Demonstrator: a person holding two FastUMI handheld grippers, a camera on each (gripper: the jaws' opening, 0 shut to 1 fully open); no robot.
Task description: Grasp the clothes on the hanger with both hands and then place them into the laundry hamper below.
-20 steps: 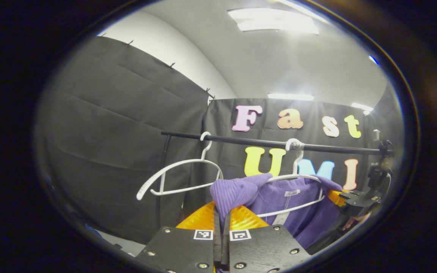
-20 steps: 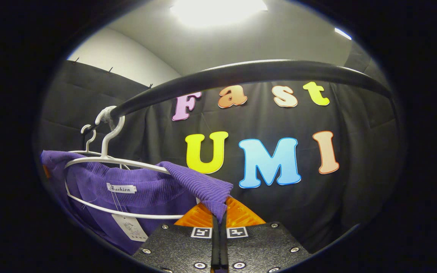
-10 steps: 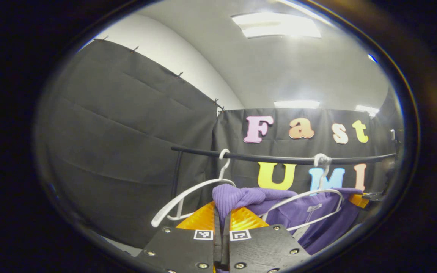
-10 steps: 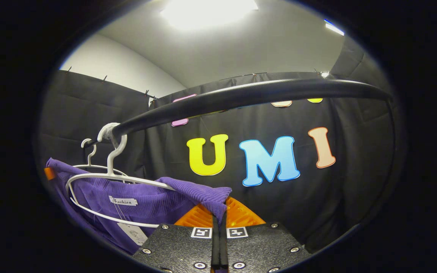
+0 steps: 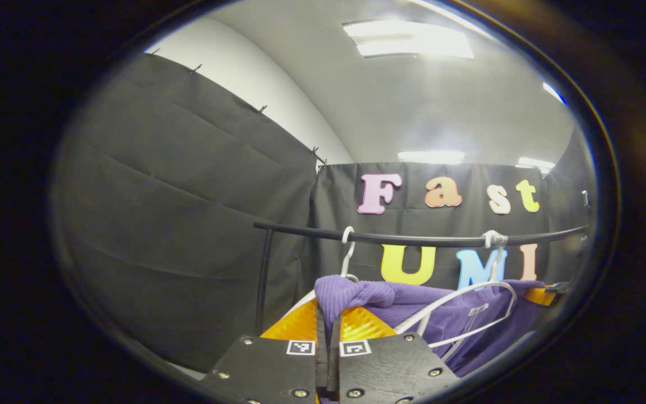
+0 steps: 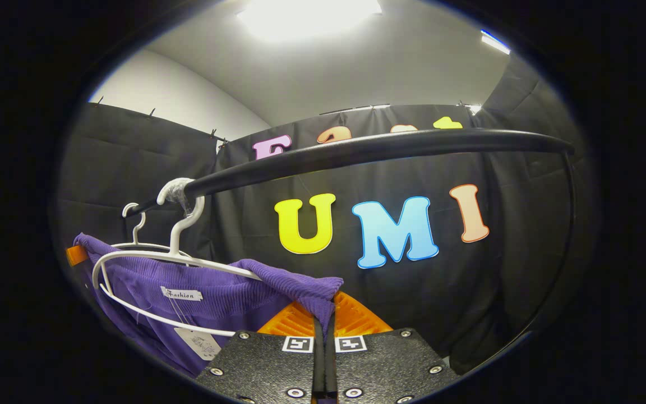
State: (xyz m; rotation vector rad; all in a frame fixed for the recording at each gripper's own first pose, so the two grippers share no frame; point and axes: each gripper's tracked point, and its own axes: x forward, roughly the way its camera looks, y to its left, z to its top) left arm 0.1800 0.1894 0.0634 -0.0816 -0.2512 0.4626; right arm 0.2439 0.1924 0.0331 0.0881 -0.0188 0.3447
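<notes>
A: Holding the purple garment (image 5: 413, 303) at both shoulders. Left gripper (image 5: 327, 331) pinched together on one shoulder fold, right gripper (image 6: 323, 328) pinched together on the other.

B: And the garment itself, where?

A: Up at rail height, draped around the white hanger (image 6: 160, 264), whose hook sits over the black rail (image 6: 356, 154). Stretched sideways between the two grippers, long axis running roughly along the rail.

B: From the left gripper, which way?

A: Off to its right and slightly ahead, body of the cloth sagging below the hanger wire (image 5: 457, 306). Seen from the right gripper view, the reverse: cloth running off to its left, neck label (image 6: 181, 294) and a hang tag (image 6: 199, 342) facing the camera.

B: Nearer hand?

A: Neither, really. One shoulder each, about level. Far end of the cloth in the left gripper view ending at the other gripper (image 5: 544, 293) by the edge of the picture.

B: Anything in the way?

A: Hanger wire apparently threaded through the neck opening, so probably not free of the hanger. A second, bare hanger (image 6: 135, 221) just behind on the same rail, hook (image 5: 347, 247) visible past the cloth.

B: So the coming move?

A: Likely a lift and pull toward the person, both shoulders together, to slide the cloth off the hanger arms; then straight down. Hamper out of sight from here, presumably below the rail. Risk of dragging the hanger off the rail if pulled unevenly.
</notes>
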